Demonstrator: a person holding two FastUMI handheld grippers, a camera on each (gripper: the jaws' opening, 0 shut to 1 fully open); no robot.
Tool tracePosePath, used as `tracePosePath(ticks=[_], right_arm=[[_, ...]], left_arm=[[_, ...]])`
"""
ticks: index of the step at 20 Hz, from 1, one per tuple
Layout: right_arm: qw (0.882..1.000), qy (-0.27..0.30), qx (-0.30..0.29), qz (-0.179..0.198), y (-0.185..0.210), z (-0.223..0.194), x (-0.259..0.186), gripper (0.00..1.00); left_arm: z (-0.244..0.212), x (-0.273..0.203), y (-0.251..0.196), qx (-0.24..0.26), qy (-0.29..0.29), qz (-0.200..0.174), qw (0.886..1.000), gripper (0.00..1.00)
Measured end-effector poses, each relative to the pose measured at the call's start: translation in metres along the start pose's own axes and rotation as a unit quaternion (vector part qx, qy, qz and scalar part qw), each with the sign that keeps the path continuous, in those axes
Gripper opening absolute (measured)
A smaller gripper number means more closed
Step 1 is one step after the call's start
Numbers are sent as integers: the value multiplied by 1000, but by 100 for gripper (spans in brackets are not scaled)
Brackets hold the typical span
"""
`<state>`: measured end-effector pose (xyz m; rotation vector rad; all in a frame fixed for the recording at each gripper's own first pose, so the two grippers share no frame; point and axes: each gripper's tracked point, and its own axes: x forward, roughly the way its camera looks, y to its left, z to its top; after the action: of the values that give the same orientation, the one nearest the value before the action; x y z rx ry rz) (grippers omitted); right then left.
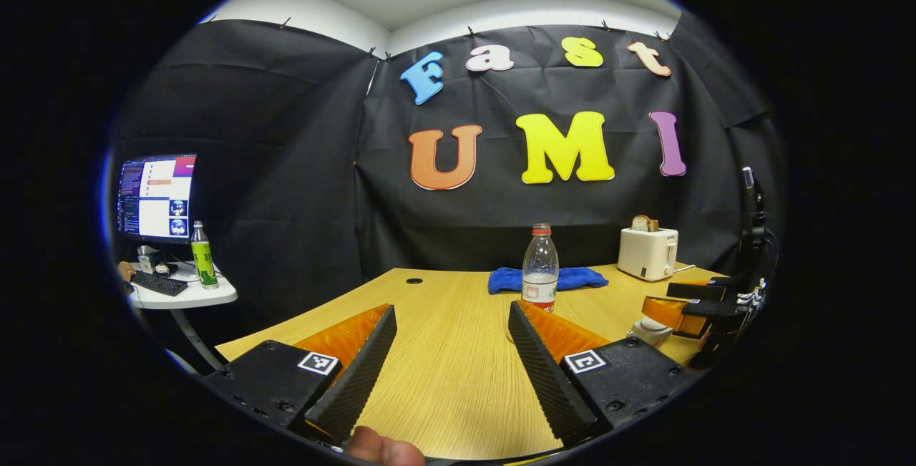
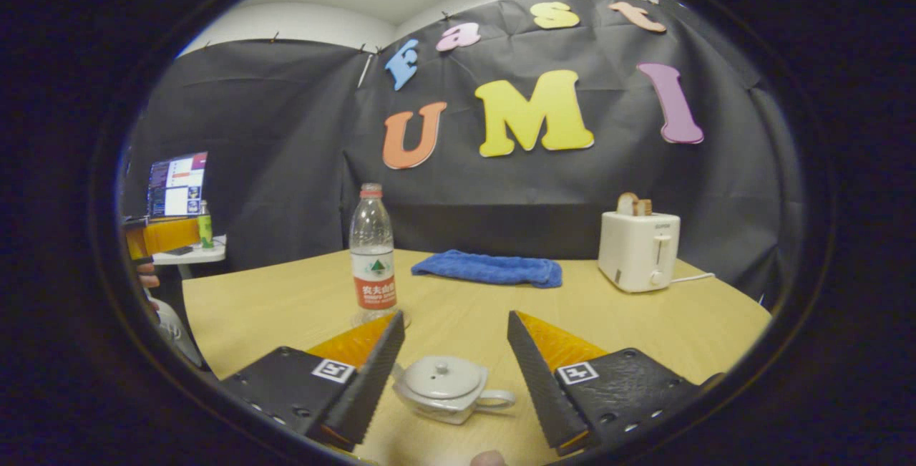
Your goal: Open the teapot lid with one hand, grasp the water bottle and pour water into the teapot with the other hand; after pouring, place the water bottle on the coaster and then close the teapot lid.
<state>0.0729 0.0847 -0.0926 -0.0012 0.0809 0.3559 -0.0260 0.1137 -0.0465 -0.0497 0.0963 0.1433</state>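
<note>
Nothing was grasped yet: both jaws stood open. The right gripper hovered over the lidded teapot on the table; the water bottle stood beyond, upright. The next move likely called for pinching the lid knob.

Little lettering can be made out: the water bottle wears a label with a white upper part bearing a green emblem and a red band of pale characters, and the toaster carries a small dark word along the top of its front, too small to tell. The left gripper and the right gripper each bear black-and-white square code markers on their finger mounts, patterns without letters or numbers. The monitor shows windows of print and the green bottle beside it a pale label, both too small to read.
</note>
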Motion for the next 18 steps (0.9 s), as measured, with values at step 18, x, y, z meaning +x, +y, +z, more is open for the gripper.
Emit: tracePosePath(ticks=[18], right_arm=[[976, -96, -25, -195, -80, 103, -176, 97]], left_arm=[[52, -29, -134, -7, -66, -87, 994, 98]])
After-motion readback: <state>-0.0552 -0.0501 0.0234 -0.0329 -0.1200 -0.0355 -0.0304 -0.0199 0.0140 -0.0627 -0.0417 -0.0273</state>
